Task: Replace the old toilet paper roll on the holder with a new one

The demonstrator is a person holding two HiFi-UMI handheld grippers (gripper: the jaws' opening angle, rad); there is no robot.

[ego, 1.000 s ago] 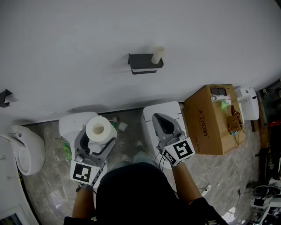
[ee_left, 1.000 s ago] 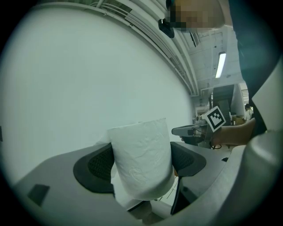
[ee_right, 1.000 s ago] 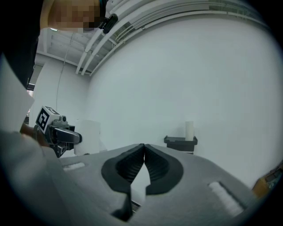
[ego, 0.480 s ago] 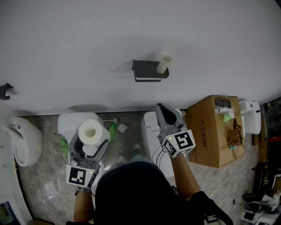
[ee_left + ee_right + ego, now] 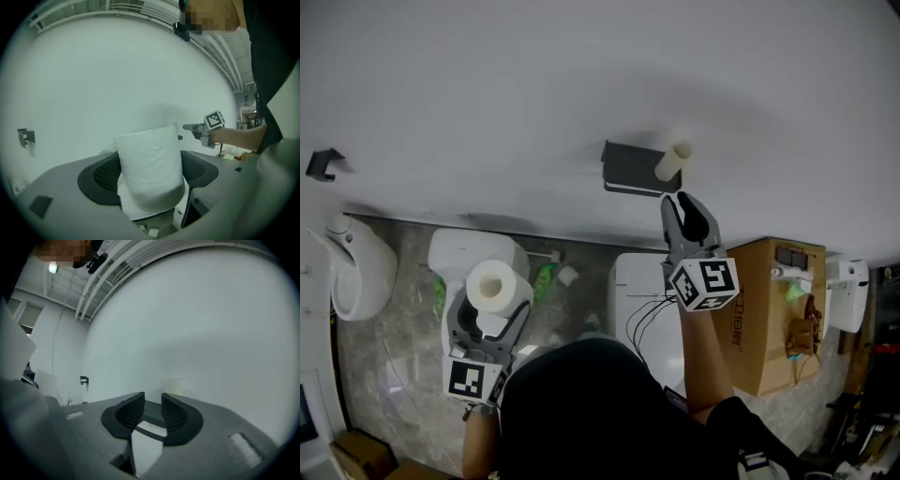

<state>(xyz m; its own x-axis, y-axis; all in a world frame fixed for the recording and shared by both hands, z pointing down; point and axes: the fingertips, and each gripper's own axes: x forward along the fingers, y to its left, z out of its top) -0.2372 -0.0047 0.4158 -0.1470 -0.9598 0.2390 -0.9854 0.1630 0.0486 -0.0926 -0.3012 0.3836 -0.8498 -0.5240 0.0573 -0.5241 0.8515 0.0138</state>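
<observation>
A full white toilet paper roll stands upright between the pads of my left gripper, which is shut on it; in the left gripper view the roll fills the gap between the jaws. On the white wall hangs a dark grey holder with a bare cardboard tube at its right end. My right gripper points at the wall just below that tube. Its jaws have just been opening and stand a little apart with nothing between them. The tube shows just beyond the right gripper.
A white toilet stands below the holder, with a brown cardboard box to its right. A white bin sits behind the new roll. A white fixture is at far left. A dark hook is on the wall.
My right gripper has travelled from over the toilet up to the wall, close under the cardboard tube, and its jaws have parted. The left gripper with the roll has shifted slightly.
</observation>
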